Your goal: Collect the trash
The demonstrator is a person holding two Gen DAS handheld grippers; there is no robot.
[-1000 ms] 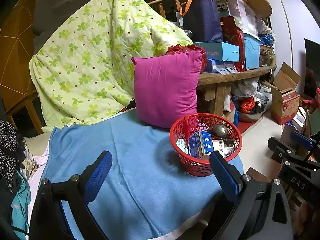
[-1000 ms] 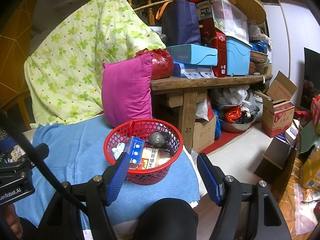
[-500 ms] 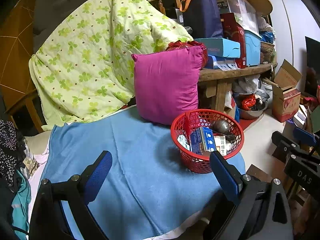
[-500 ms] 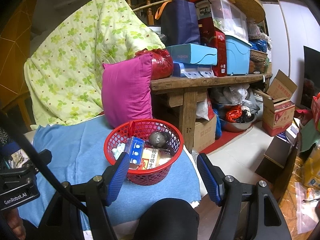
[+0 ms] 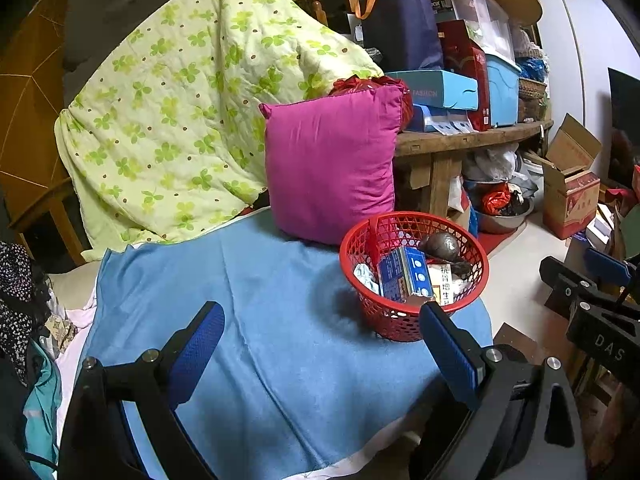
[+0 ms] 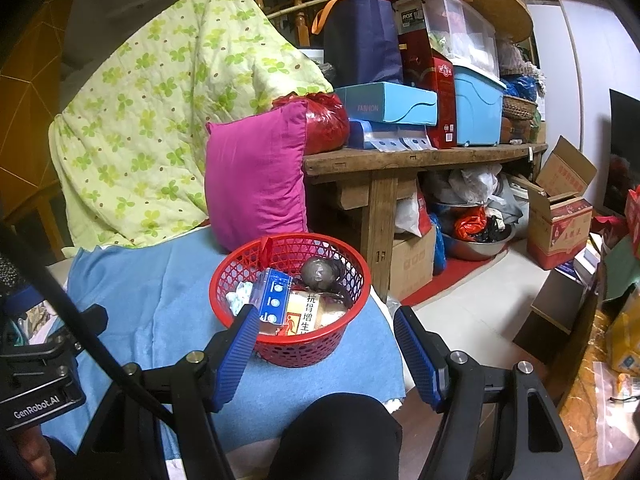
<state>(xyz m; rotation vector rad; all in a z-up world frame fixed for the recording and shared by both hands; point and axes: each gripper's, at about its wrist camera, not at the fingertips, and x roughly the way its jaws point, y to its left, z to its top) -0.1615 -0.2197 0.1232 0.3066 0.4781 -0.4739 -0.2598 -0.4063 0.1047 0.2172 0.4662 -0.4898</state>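
Both claws empty and idle. Left claw (image 5: 320,336) spread wide over bare blue blanket (image 5: 240,320), nothing between the pads. Right claw (image 6: 324,344) also spread, hanging just near of the red mesh basket (image 6: 292,344); its left pad overlaps the basket rim in view, contact can't be confirmed.

Trash is already in the basket: blue carton (image 6: 274,296), a box with Chinese print (image 6: 304,312), grey foil ball (image 6: 318,274), crumpled white bits (image 6: 240,296). My read: collection is mostly done, since no loose trash shows on the blanket.

The basket sits at the blanket's right edge, just near of the magenta pillow (image 6: 256,184), probably parked there for easy reach from both sides. Soft surface, so it could tip if nudged.

Surface looks like a bed or sofa; a green clover quilt (image 5: 180,112) is draped behind. To the right, a wooden bench (image 6: 420,160) stacked with boxes and tubs; cardboard boxes and a steel bowl on the floor.
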